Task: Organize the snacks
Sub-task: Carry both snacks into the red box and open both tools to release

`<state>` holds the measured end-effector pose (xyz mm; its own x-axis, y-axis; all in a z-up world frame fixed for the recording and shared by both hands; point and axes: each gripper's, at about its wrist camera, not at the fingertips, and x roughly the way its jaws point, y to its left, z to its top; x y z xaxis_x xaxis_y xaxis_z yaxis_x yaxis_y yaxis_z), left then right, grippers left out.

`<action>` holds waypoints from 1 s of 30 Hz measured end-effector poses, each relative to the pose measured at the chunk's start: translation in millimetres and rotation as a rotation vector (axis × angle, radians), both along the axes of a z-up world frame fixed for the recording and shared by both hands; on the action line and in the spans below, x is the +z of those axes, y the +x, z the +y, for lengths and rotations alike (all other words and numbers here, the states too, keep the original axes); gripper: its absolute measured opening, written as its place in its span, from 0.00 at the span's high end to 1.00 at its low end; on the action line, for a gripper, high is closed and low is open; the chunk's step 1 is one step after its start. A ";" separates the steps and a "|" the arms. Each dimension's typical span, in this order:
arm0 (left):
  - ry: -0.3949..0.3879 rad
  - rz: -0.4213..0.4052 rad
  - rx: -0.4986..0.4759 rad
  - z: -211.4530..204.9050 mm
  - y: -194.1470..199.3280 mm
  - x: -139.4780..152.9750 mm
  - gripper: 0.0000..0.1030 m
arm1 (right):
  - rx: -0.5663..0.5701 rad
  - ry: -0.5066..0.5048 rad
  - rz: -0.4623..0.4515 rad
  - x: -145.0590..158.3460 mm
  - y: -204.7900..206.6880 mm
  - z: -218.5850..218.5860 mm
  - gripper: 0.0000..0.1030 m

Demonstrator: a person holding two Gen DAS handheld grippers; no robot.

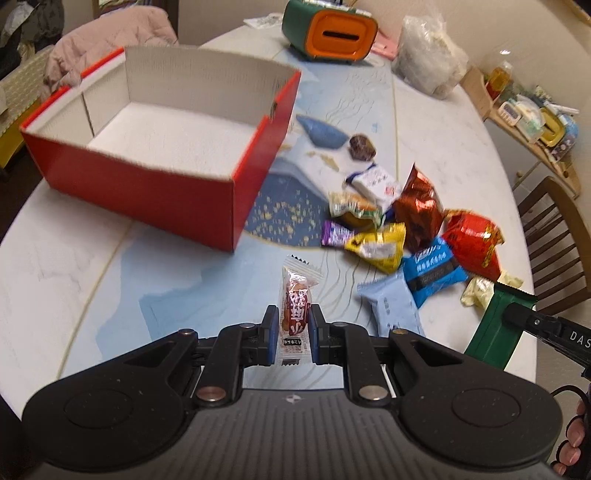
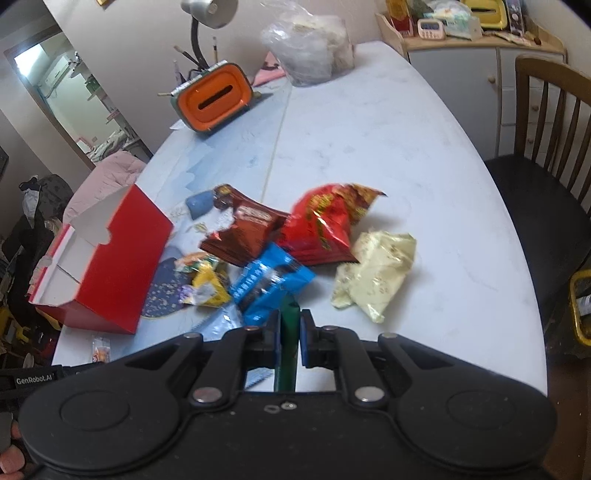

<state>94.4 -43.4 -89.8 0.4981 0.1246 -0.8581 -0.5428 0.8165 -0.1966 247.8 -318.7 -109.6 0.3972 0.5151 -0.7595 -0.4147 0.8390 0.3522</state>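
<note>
My left gripper (image 1: pixel 292 318) is shut on a clear-wrapped red snack stick (image 1: pixel 295 302), held above the table. To its upper left stands an open red box (image 1: pixel 147 147) with a white, empty inside. My right gripper (image 2: pixel 289 320) is shut on a green packet (image 2: pixel 288 339), seen edge-on; in the left wrist view that green packet (image 1: pixel 498 325) hangs at the right. A pile of snacks lies on the table: a red bag (image 2: pixel 321 225), a brown bag (image 2: pixel 243 229), a blue packet (image 2: pixel 269 280), a pale yellow bag (image 2: pixel 376 273), a yellow packet (image 1: pixel 380 247).
A green and orange tissue holder (image 1: pixel 328 31) and a clear plastic bag (image 1: pixel 428 55) stand at the table's far end. A wooden chair (image 2: pixel 546 147) is at the right edge. A pale blue packet (image 1: pixel 391 302) and a white packet (image 1: pixel 376 184) lie near the pile.
</note>
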 end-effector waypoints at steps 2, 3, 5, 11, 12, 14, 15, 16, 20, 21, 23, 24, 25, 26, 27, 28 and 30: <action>0.005 -0.017 -0.018 10.2 -0.1 8.3 0.84 | 0.011 0.004 -0.011 9.5 -4.0 9.3 0.91; 0.007 -0.023 -0.024 15.5 -0.5 12.4 0.84 | 0.017 0.005 -0.020 14.8 -6.0 15.3 0.91; 0.008 -0.036 -0.038 28.0 -0.5 20.5 0.84 | 0.029 0.012 -0.037 26.1 -9.8 29.2 0.91; 0.037 -0.069 -0.075 69.6 -3.1 41.8 0.84 | 0.071 0.057 -0.077 55.3 -19.0 86.4 0.91; 0.041 -0.073 -0.076 77.5 -3.3 44.1 0.84 | 0.077 0.063 -0.086 59.2 -20.6 97.5 0.91; 0.050 -0.081 -0.077 93.8 -3.7 48.8 0.84 | 0.097 0.078 -0.098 65.9 -23.6 120.9 0.91; 0.054 -0.085 -0.076 102.2 -4.2 50.7 0.84 | 0.108 0.084 -0.104 68.2 -25.1 132.4 0.91; 0.058 -0.087 -0.074 110.7 -4.3 52.2 0.84 | 0.118 0.088 -0.113 70.3 -26.9 144.5 0.91; 0.072 -0.092 -0.058 145.9 -4.0 56.0 0.84 | 0.156 0.098 -0.133 74.5 -32.1 190.1 0.91; 0.079 -0.090 -0.054 154.4 -4.0 56.0 0.84 | 0.163 0.099 -0.136 73.8 -32.0 201.0 0.91; 0.093 -0.085 -0.049 170.5 -2.6 54.9 0.84 | 0.170 0.096 -0.137 71.6 -31.6 221.1 0.91; 0.100 -0.082 -0.045 177.6 -2.0 53.9 0.84 | 0.174 0.094 -0.137 69.9 -31.3 231.5 0.91; 0.107 -0.079 -0.044 185.4 -0.6 53.1 0.84 | 0.175 0.092 -0.137 67.8 -30.4 240.2 0.91; 0.112 -0.076 -0.043 192.9 1.1 52.2 0.84 | 0.175 0.090 -0.138 65.8 -30.1 248.3 0.91; 0.117 -0.072 -0.040 199.3 2.6 51.2 0.84 | 0.178 0.088 -0.139 64.3 -30.0 256.4 0.91; 0.121 -0.070 -0.041 205.5 4.3 49.8 0.84 | 0.182 0.086 -0.138 62.3 -29.2 264.0 0.91; 0.124 -0.060 -0.043 216.9 8.3 45.8 0.84 | 0.185 0.077 -0.139 59.0 -29.0 276.8 0.91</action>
<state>102.8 173.5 -43.9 0.5552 0.2048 -0.8061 -0.4969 0.8589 -0.1240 218.9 -41.9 -50.7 0.3885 0.6430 -0.6600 -0.6078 0.7172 0.3409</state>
